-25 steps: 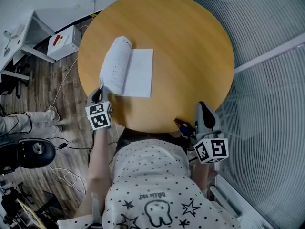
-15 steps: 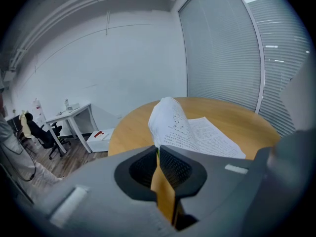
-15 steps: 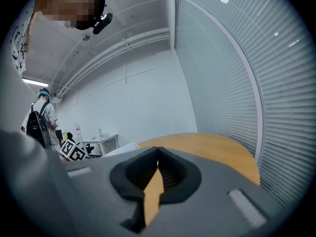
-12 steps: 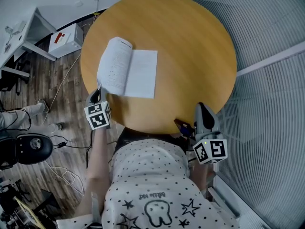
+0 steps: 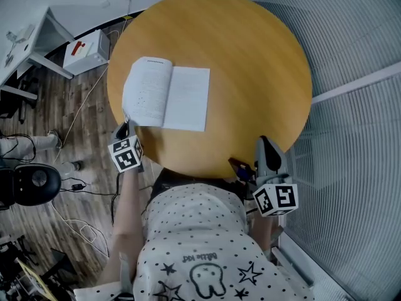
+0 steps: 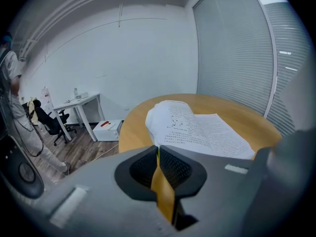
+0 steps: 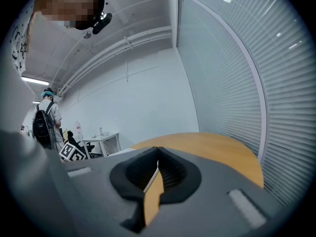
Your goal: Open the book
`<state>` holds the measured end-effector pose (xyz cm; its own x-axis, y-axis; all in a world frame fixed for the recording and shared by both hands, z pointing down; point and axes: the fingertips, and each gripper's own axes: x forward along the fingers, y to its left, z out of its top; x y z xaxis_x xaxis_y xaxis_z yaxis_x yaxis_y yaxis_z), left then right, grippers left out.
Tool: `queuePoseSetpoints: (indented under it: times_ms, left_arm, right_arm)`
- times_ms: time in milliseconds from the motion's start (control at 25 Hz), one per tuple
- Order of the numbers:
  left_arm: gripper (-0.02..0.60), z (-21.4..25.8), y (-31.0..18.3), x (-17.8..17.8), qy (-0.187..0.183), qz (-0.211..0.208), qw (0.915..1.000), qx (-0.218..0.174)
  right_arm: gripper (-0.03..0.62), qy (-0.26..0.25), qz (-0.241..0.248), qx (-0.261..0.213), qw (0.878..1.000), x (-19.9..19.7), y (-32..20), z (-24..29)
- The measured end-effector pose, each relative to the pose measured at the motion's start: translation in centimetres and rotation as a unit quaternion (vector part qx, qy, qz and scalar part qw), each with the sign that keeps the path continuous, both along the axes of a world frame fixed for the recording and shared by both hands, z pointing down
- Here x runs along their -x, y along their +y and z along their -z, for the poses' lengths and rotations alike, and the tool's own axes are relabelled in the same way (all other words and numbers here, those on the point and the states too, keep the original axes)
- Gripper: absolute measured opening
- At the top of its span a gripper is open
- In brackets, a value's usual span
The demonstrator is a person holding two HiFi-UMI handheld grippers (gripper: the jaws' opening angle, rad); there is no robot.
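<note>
The work surface is a round wooden table on a wood-plank floor, with slatted blinds along the right side and a white desk and a white box to the upper left.

The book lies open on the left half of the table, spine running away from the person. The right-hand page lies flat. The left-hand pages bulge upward in a shallow curve and reach close to the table's left edge.

The left gripper sits at the near left corner of the book, its marker cube hanging past the table rim. In the left gripper view, the left gripper's jaws are closed together, and the corner of the book's left-hand pages runs into the jaw tips, held there.

The right gripper is at the near right rim of the table, well apart from the book, with its marker cube below it. In the right gripper view, the right gripper's jaws are closed with nothing between them; only the table shows beyond. A person with a backpack stands in the background.
</note>
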<state>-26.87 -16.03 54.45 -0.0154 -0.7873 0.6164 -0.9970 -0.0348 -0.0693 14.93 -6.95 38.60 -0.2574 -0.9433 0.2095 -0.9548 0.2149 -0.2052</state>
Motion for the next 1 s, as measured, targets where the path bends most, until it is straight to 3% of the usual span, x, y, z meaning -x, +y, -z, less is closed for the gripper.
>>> queuePoseSetpoints:
  times_ms: [400,1000]
  left_arm:
    - [0.023,-2.5,-0.1,1.1,0.001,0.0,0.9997,0.024]
    - [0.025,-7.6,0.2,1.5,-0.013,-0.045,0.9945,0.094]
  right_arm:
    - [0.005,0.008,0.0,0.01,1.0,1.1,-0.4,-0.6]
    - [0.005,0.011,-0.009,0.021,1.0,3.1,-0.6,-0.4]
